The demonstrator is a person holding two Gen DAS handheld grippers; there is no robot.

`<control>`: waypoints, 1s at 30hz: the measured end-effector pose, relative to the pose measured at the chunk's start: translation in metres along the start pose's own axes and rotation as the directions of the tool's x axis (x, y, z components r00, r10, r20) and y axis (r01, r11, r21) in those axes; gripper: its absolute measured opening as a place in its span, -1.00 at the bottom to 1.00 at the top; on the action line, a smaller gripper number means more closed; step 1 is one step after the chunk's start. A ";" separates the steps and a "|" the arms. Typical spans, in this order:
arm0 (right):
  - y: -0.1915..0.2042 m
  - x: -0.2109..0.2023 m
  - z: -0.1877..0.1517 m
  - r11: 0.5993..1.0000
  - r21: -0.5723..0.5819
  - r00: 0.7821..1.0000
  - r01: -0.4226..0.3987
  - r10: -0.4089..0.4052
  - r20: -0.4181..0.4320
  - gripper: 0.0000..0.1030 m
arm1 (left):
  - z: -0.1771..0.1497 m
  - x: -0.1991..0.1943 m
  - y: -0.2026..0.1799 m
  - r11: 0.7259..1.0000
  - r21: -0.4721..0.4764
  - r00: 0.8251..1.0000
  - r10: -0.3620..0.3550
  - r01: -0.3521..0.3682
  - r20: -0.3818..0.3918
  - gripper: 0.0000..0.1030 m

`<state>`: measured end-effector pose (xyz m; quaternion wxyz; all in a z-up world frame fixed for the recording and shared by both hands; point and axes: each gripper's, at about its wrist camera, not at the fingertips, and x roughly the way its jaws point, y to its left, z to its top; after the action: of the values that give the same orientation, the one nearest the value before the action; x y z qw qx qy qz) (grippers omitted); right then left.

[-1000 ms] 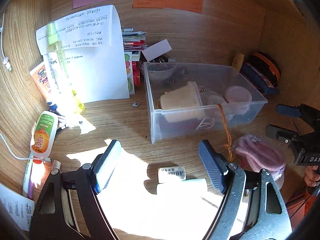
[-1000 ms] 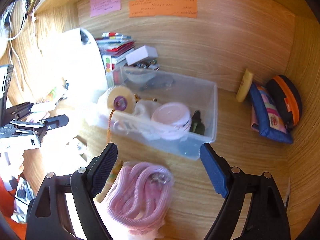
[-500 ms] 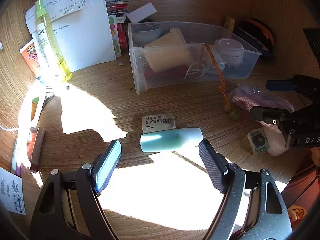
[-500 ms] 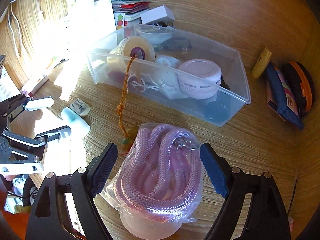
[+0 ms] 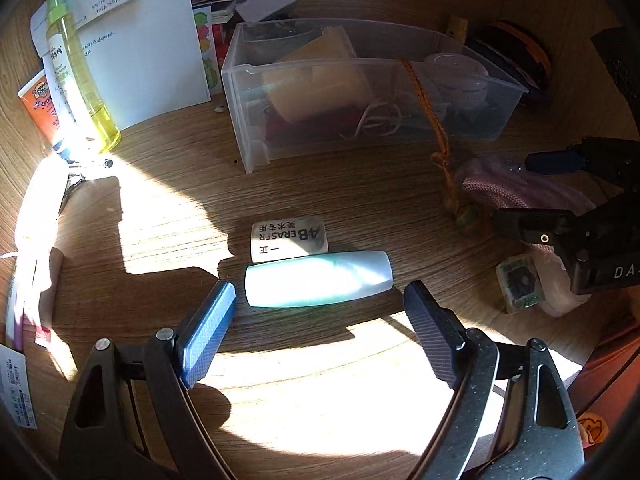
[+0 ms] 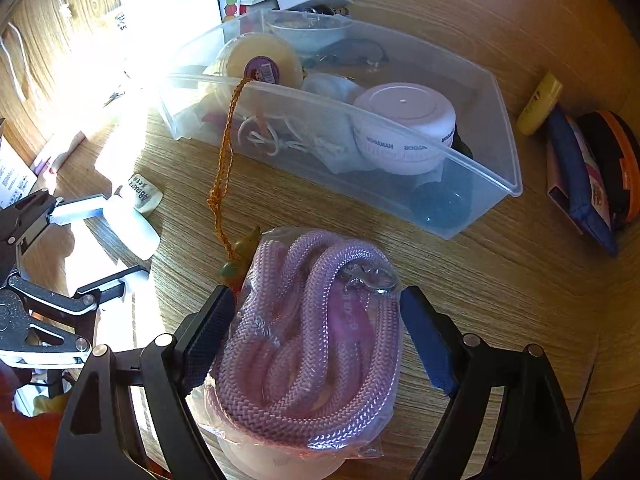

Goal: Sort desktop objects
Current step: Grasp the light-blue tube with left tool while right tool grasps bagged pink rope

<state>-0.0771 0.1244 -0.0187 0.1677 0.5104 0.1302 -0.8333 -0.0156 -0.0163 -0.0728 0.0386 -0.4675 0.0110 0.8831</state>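
Observation:
A pale teal tube (image 5: 318,279) lies on its side on the wooden desk, with a white eraser (image 5: 289,237) just behind it. My left gripper (image 5: 320,300) is open, its fingers flanking the tube's near side without touching. A bagged pink rope (image 6: 312,328) rests on a pale round container between the open fingers of my right gripper (image 6: 314,312); the left pad is at the bag, the right pad stands apart. A clear plastic bin (image 6: 504,152) behind holds a tape roll, a white round jar and small items. An orange cord (image 6: 224,160) hangs from the bin.
A yellow spray bottle (image 5: 78,72), an orange tube and white papers (image 5: 148,52) stand at the back left. Pouches (image 6: 592,172) and a yellow tube (image 6: 538,104) lie right of the bin. A small green chip (image 5: 518,282) lies near the right gripper. Books are stacked behind the bin.
Both grippers have lowered and moved forward. The left one has closed in on the teal tube, which now lies between its fingers; the right one has come down around the bagged rope.

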 end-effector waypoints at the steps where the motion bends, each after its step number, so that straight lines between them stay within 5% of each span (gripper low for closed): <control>1: -0.001 0.001 0.000 1.000 -0.003 1.000 -0.005 0.005 -0.004 0.60 | 0.000 0.001 -0.001 1.000 0.001 1.000 0.005 -0.005 0.002 0.67; 9: 0.001 0.007 -0.003 1.000 -0.026 1.000 0.010 -0.010 -0.006 0.61 | -0.004 0.007 -0.006 1.000 -0.010 0.998 0.028 -0.028 0.048 0.65; 12: 0.000 0.009 -0.004 0.999 -0.031 1.000 0.006 -0.006 0.002 0.59 | -0.006 0.006 -0.004 0.999 -0.012 0.998 0.030 -0.030 0.060 0.42; 22: -0.012 -0.008 -0.009 1.000 0.002 0.998 -0.030 0.030 0.058 0.01 | -0.011 0.005 0.005 0.999 -0.037 0.996 0.040 -0.037 0.078 0.42; 30: -0.014 -0.024 -0.007 1.000 0.007 0.994 -0.024 0.023 0.111 -0.07 | 0.003 -0.020 0.008 0.998 -0.054 0.985 0.049 -0.041 0.166 0.42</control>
<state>-0.0668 0.1433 0.0003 0.1823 0.4657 0.1110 -0.8588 -0.0076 -0.0256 -0.0552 0.0078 -0.3922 -0.0040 0.9198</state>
